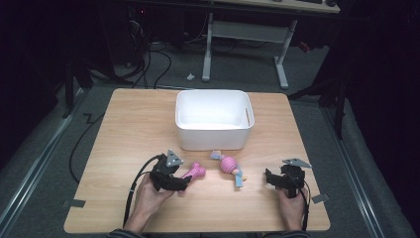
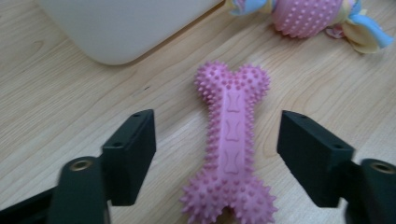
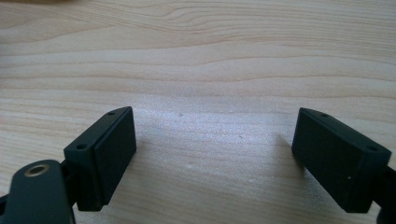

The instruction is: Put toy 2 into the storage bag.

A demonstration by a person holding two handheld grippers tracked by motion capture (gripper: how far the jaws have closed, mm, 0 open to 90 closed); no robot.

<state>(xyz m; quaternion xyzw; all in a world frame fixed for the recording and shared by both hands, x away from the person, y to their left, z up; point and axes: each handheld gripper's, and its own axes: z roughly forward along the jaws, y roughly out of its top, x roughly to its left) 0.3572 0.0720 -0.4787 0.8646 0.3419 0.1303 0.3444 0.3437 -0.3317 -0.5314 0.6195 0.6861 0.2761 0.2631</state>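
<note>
Left gripper (image 2: pixel 217 154): jaws apart, astride pink bone toy (image 2: pixel 231 144), pads apparently clear.
Right gripper (image 3: pixel 212 158): released, near table's (image 1: pixel 129 129) front-right corner.
Risk: spiky bone slips if pinched off-centre.

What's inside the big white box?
The white box looks empty: the high view shows bare white floor and far walls inside. Its near wall hides the front strip of the floor, so something small and flat there would be covered.

Desk (image 1: pixel 124 129): bin (image 1: pixel 214 119) at the back centre. In front of it, bone toy (image 1: pixel 194 172) left, rope ball toy (image 1: pixel 229 166) right. Left claw (image 1: pixel 184 184) straddles bone; right claw (image 1: pixel 267 177) beyond rope toy's right.
</note>
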